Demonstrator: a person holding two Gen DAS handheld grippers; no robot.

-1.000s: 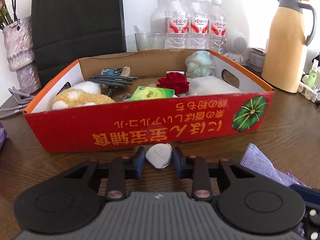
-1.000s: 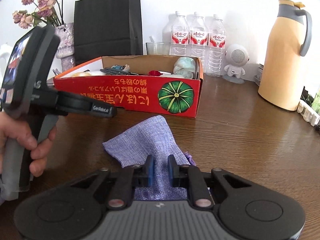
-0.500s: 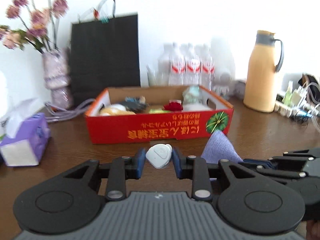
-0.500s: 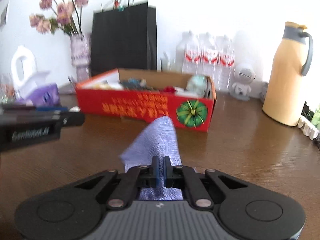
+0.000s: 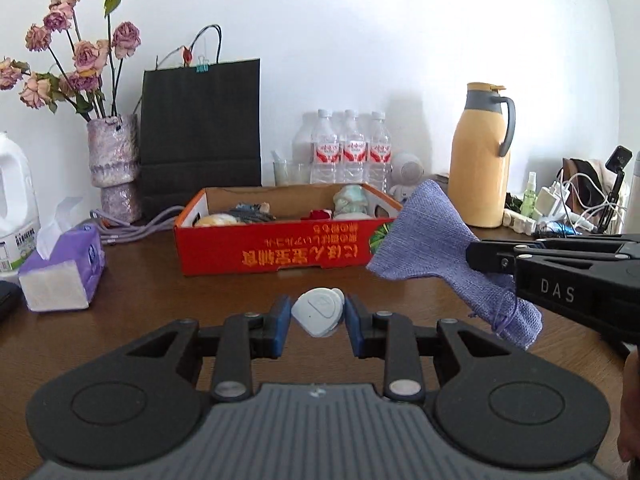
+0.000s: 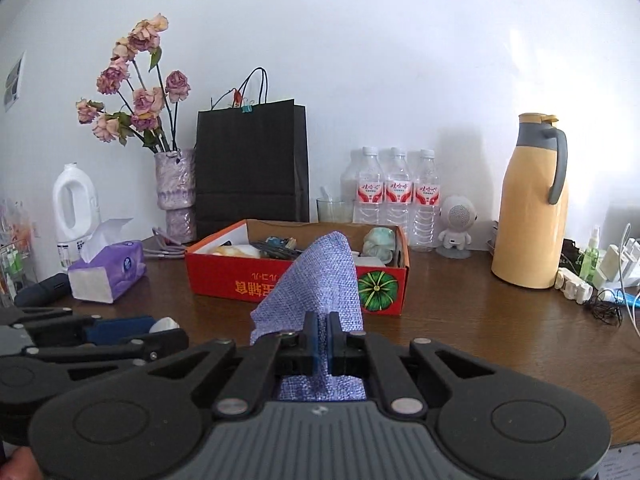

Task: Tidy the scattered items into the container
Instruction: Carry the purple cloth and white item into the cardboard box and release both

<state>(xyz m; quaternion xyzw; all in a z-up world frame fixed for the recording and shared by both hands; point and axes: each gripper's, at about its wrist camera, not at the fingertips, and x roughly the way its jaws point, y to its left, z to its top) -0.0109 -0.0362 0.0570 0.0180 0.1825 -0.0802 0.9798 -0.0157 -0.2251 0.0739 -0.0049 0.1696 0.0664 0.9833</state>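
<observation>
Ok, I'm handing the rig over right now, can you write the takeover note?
Left gripper: jaws shut on the small white piece, held above the table.
Right gripper: jaws shut on the purple cloth pouch, lifted clear of the table.
Red cardboard box: ahead of both grippers, already holding a plush toy, a red rose and other bits.
Left to do: carry both items over the box and release them inside.

White case (image 5: 319, 311) between jaws, purple pouch (image 5: 436, 236) alongside

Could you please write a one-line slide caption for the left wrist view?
Left gripper holds a white clip; the right gripper carries a purple pouch before the red box.
</observation>
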